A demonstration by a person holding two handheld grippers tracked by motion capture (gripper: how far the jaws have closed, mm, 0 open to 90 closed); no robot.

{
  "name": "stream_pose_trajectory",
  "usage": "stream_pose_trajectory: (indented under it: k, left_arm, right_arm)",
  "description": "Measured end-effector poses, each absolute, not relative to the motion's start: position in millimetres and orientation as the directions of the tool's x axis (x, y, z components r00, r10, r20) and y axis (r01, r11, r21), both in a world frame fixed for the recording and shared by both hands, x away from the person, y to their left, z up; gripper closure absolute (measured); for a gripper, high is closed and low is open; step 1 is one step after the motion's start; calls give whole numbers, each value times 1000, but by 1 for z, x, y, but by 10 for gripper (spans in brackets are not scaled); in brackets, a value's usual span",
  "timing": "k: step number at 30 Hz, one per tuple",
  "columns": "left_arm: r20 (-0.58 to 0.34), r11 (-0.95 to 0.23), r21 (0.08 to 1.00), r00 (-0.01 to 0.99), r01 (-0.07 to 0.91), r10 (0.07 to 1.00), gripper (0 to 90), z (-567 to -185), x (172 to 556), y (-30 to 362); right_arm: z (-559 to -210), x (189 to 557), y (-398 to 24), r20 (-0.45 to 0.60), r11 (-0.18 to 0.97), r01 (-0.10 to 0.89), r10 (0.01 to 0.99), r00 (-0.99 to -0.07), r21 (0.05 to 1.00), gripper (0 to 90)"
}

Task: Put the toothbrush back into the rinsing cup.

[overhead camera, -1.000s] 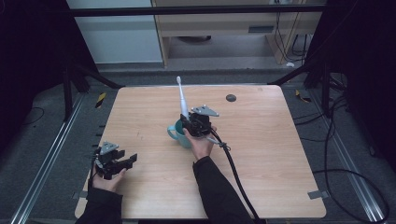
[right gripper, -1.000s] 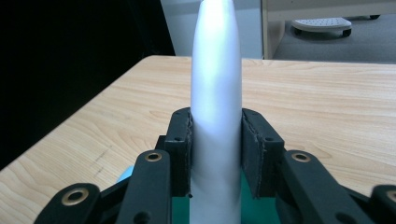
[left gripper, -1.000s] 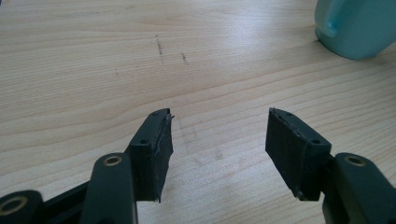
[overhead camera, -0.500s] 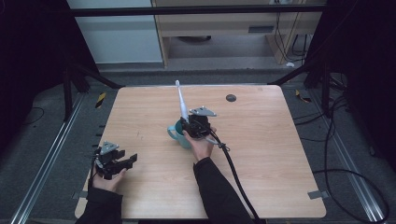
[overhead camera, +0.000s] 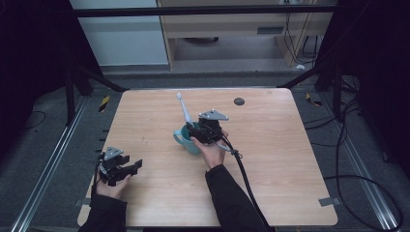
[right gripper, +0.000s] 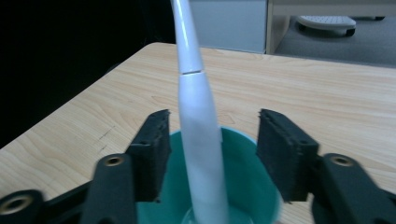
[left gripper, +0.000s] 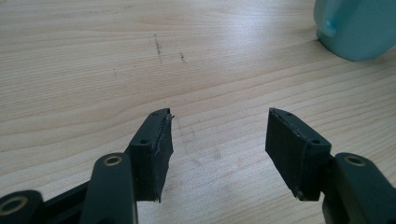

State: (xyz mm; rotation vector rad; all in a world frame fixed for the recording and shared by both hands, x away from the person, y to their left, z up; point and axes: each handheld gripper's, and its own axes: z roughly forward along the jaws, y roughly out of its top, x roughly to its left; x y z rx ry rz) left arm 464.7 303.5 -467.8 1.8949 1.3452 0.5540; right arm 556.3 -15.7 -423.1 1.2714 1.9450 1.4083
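One teal cup (overhead camera: pixel 187 139) stands near the middle of a wooden table (overhead camera: pixel 290 159), with one white electric toothbrush (overhead camera: pixel 184 110) standing in it, its brush head leaning up and away toward the far edge. Two grippers are in play. The right gripper (overhead camera: pixel 199 130) sits just beside the cup on its right, at rim height, held by a right hand (overhead camera: pixel 212 152) whose forearm reaches up from the near edge of the table. In the right gripper view its jaws are spread wide on either side of the toothbrush (right gripper: pixel 198 126), touching neither the handle nor the cup (right gripper: pixel 252 186) below. The left gripper (overhead camera: pixel 126 168) rests well to the near left of the cup, by the table's near-left corner, cradled in the left hand (overhead camera: pixel 112 186). Its jaws are also wide apart and hold nothing, with bare wood between them and the cup (left gripper: pixel 357 28) beyond. One small dark disc (overhead camera: pixel 238 101) lies on the table beyond the cup, toward the far edge.
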Motion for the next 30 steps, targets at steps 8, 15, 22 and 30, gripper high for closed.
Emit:
stream_pose_trajectory:
  k: [8,15,22,30]
  left_arm:
    - [-69,-184,768,365,614,929,406,-468,465,303]
    - [-69,-196,764,380,614,922,406,-469,464,301]
    - [-72,-201,760,387,619,919,419,-470,465,300]
    - [-69,-206,756,389,621,919,429,-471,464,298]
  right_arm:
    - [-407,527,-62,104,102,364,858,-503,926,300]
    - [-412,509,-102,70,151,387,863,-500,909,274]
    - [-424,487,-146,66,164,422,875,-479,892,252]
    - [-451,470,-183,18,222,468,890,-456,855,239]
